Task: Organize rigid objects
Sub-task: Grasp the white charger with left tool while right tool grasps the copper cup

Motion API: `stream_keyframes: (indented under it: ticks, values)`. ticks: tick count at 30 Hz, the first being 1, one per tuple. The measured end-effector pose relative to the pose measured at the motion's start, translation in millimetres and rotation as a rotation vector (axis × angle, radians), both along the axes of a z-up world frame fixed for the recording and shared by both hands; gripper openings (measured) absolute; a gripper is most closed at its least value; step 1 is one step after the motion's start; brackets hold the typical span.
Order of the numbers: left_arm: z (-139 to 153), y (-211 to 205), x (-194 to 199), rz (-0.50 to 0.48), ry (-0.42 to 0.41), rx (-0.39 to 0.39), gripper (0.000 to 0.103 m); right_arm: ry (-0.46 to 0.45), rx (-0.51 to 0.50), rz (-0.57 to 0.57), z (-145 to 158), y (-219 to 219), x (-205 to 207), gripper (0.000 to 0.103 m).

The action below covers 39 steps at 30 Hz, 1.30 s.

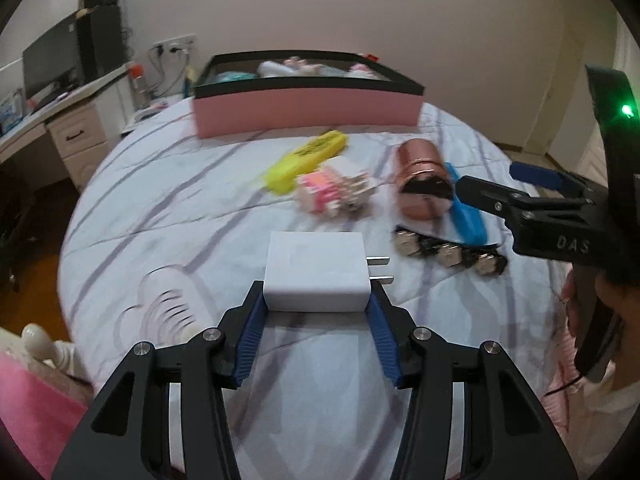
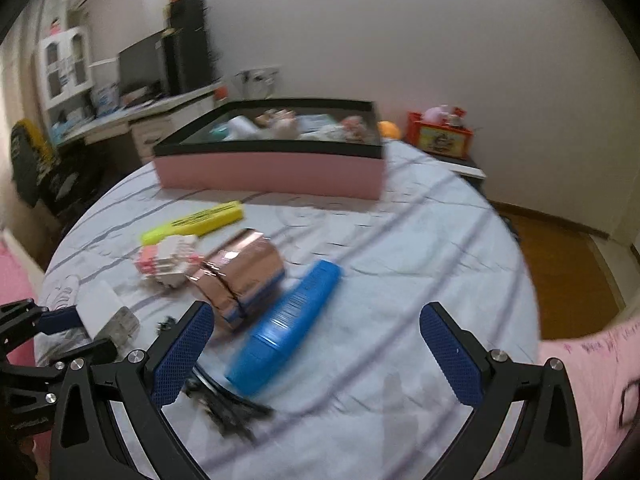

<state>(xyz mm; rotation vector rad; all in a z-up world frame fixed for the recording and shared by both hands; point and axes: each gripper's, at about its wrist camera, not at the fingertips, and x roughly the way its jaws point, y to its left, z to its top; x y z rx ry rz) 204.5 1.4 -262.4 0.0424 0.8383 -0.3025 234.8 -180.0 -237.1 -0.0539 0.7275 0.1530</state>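
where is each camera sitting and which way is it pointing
Left wrist: sits behind the left gripper, facing across the bed toward the pink box; its jaws clamp a white charger, and the right gripper shows at right.
Right wrist: sits behind the open right gripper, above the blue case.
Both share the box, yellow highlighter and copper roll.

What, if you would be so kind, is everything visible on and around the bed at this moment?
charger: one, white, held between the left gripper's pads
box: one, pink with black rim, far side of bed, holding items
highlighter: one, yellow, before the box
block toy: one, pink-white, beside the highlighter
roll: one, copper, mid-bed
blue case: one, blue, right of the roll
bracelet: one, black-silver, near edge
left gripper: shut
right gripper: open
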Motion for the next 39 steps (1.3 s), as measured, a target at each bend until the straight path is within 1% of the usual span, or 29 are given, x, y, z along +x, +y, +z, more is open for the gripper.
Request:
stream_keyframes:
  ticks: [2,5,7,9,10,12,14,15,16,19,22,25,26,27,28,30,33,36,39]
  values:
    - [0,7,0,0.018,0.002,-0.013,0.051,0.012,-0.006,0.049,-1,9,10,0.103]
    - [-1,15,1,0.035,0.006,-0.028,0.052,0.047,0.035,0.126,-5,14,26,0.103]
    - [-2,17,3,0.036,0.008,-0.026,0.058,0.072,0.030,0.162,-8,15,36,0.103]
    - [-2,15,6,0.033,0.008,-0.032,0.069,0.074,0.034,0.190,-9,16,40,0.102]
    - [-3,14,8,0.028,0.011,-0.037,0.072,0.084,0.038,0.214,-9,17,43,0.098]
    - [-3,12,10,0.013,0.013,-0.056,0.082,0.088,0.051,0.248,-9,18,44,0.091]
    - [-3,11,12,0.011,0.009,-0.051,0.082,0.098,0.041,0.296,-10,22,46,0.079]
    - [-4,10,13,0.013,0.009,-0.048,0.082,0.112,0.041,0.316,-11,25,47,0.067]
    - [-3,10,14,0.019,0.006,-0.048,0.082,0.124,0.042,0.325,-13,26,49,0.060]
    - [-4,12,18,0.027,0.010,-0.066,0.087,0.127,0.039,0.323,-15,28,49,0.059]
    - [-7,8,22,0.037,0.006,-0.049,0.089,0.130,0.068,0.313,-16,25,51,0.059]
    - [-10,0,23,0.041,-0.016,0.020,0.088,0.128,0.054,0.308,-16,27,52,0.059]
    - [-11,-2,23,0.045,-0.030,0.036,0.082,0.130,0.050,0.308,-16,28,53,0.059]
    - [-11,-1,24,0.052,-0.035,0.032,0.077,0.132,0.043,0.308,-16,29,53,0.059]
    - [-11,1,25,0.059,-0.036,0.024,0.076,0.135,0.035,0.307,-17,30,54,0.059]
    - [-10,2,27,0.066,-0.042,0.022,0.069,0.135,0.030,0.307,-17,31,55,0.059]
    - [-9,2,29,0.078,-0.052,0.034,0.069,0.140,0.027,0.306,-17,32,56,0.059]
    - [-8,2,28,0.085,-0.059,0.035,0.069,0.118,0.010,0.298,-15,33,52,0.058]
    - [-4,3,28,0.089,-0.063,0.027,0.069,0.093,0.015,0.278,-11,31,48,0.058]
